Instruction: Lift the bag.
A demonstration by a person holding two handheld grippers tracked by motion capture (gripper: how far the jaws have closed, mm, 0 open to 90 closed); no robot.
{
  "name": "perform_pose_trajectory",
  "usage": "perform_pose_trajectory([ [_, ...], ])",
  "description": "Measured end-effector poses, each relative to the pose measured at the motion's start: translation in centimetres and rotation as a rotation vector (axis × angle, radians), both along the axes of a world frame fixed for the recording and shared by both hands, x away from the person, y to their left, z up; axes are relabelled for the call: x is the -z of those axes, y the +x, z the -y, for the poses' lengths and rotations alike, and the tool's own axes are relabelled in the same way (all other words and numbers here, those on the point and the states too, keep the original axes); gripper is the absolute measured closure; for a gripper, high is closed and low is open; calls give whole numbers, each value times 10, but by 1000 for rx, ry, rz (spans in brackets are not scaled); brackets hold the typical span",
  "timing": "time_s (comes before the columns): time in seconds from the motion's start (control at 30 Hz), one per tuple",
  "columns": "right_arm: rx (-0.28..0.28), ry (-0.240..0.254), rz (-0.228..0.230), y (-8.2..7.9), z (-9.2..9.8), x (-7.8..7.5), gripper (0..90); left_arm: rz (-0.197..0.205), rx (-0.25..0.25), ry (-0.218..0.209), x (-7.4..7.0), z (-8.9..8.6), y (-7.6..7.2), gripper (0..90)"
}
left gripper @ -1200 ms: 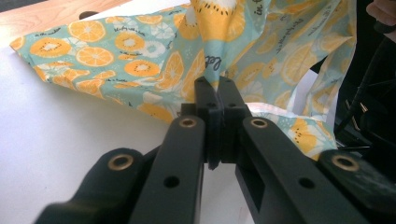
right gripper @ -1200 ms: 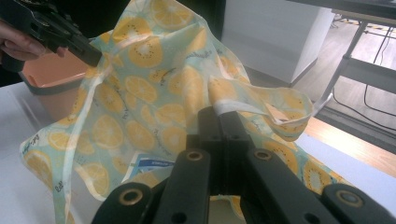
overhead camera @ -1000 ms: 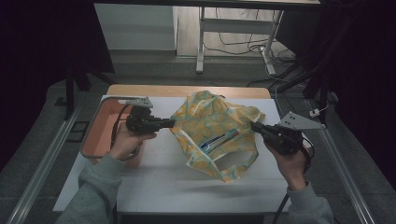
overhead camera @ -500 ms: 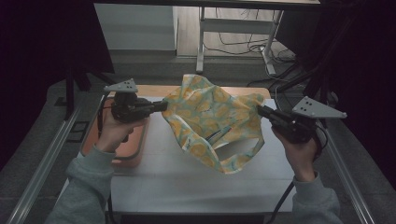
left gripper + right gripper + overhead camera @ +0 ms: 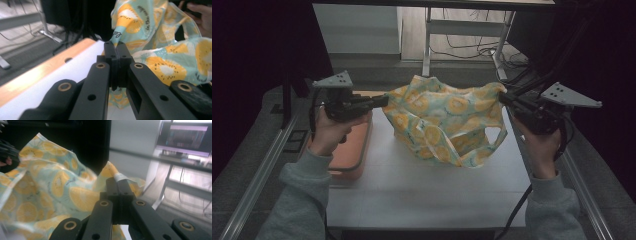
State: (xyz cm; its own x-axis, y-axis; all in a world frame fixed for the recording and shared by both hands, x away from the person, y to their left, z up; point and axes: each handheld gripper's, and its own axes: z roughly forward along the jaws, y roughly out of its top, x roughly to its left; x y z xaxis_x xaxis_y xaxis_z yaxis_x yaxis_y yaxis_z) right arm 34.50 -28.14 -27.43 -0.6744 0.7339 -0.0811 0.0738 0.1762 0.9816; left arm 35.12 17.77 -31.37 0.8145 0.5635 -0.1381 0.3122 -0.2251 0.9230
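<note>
I am pinching the lemon-print bag (image 5: 442, 120) with my left gripper (image 5: 384, 101) and right gripper (image 5: 503, 98), stretching it in open air above the worktop's (image 5: 427, 190) far edge, beside the orange tray (image 5: 349, 150).

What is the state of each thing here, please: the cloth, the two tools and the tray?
Fruit-print cloth: held up between both tools, its lower part hanging toward the white table.
Left tool: shut on the cloth's edge.
Right tool: shut on the opposite edge.
Orange tray: lying flat on the table.
</note>
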Motion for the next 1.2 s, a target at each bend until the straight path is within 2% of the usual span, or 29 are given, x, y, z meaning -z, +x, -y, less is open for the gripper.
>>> perform_pose_trajectory([
  [0.1, 13, -31, -63, 13, -1, 21, 897, -40, 7, 35, 17, 11, 10, 889],
  [0.17, 18, -54, -106, 21, -3, 37, 897, -59, -7, 59, 29, 17, 18, 889],
  [0.27, 50, -105, -155, 34, -5, 58, 897, -113, -20, 69, 46, 22, 35, 888],
  [0.43, 90, -135, -257, 61, -2, 94, 897, -202, -47, 114, 77, 28, 60, 888],
  [0.6, 106, -155, -355, 78, 1, 132, 896, -263, -59, 156, 103, 33, 71, 886],
  [0.7, 100, -165, -383, 81, 1, 144, 895, -297, -54, 167, 112, 34, 74, 884],
  [0.77, 83, -166, -389, 81, 0, 148, 875, -296, -56, 169, 114, 34, 73, 866],
  [0.8, 73, -163, -385, 80, 0, 147, 809, -288, -62, 163, 114, 34, 72, 795],
  [0.87, 69, -136, -350, 76, 0, 142, 568, -245, -91, 185, 111, 35, 66, 524],
  [0.9, 69, -113, -328, 72, 1, 139, 498, -224, -104, 202, 109, 35, 61, 442],
  [0.97, 31, -63, -304, 63, 6, 131, 405, -199, -105, 208, 105, 31, 51, 288],
  [1.0, 16, -50, -297, 57, 8, 129, 387, -187, -108, 202, 104, 28, 47, 235],
  [1.07, -27, -36, -281, 46, 12, 127, 381, -168, -111, 173, 101, 18, 36, 216],
  [1.13, -53, -47, -280, 37, 14, 129, 379, -162, -107, 158, 101, 7, 23, 207],
  [1.2, -75, -81, -285, 28, 15, 133, 379, -153, -121, 174, 103, 0, 10, 208],
])
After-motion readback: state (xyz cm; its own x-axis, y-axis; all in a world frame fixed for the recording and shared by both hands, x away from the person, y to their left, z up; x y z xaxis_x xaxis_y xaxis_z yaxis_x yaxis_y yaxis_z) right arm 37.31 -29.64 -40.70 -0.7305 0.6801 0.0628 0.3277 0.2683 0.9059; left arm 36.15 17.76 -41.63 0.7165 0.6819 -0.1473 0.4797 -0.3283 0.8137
